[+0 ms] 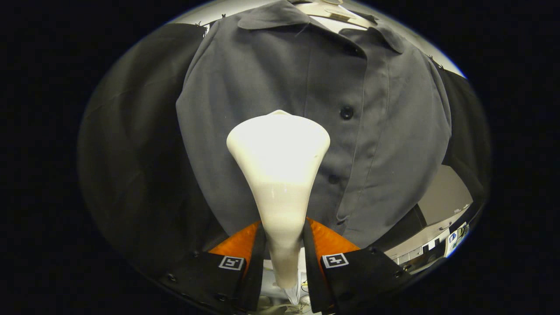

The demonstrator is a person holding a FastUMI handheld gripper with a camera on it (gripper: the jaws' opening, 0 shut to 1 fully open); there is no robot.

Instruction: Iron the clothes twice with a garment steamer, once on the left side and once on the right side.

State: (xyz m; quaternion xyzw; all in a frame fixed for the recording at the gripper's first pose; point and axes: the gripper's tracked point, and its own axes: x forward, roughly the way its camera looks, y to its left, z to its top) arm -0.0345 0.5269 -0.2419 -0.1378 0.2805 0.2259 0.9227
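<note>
Your hand-held gripper (283, 238) points forward at the clothing, with both fingers closed against the narrow neck of the garment steamer (280, 175), one finger pressing on each side. The steamer runs straight out from between the fingers, so its handle sits in the grip and its head fans out ahead of them.

The steamer is a smooth, glossy white piece, slim where you hold it and flaring into a wide rounded head with a small bump at the top edge. Strong light washes out the head's surface. That head is up against or just in front of the grey shirt (262, 87); you cannot tell from here whether it is touching the cloth. It lies over the shirt panel that shows on the left of the button placket, about mid-chest.

The shirt is dark grey, collared, and hangs upright on a pale hanger or form (326, 11) that shows at the open neck. Its front is fastened, with a dark button (346, 113) just beside the steamer's head and another (334, 178) lower down the placket. The fabric looks mostly smooth, with soft folds along the placket.

Black cloth (131, 153) hangs behind the shirt on both sides. Beyond the shirt's lower hem, off to one side, you can see a pale wall (442, 197) and some blurred room clutter (453, 238).
</note>
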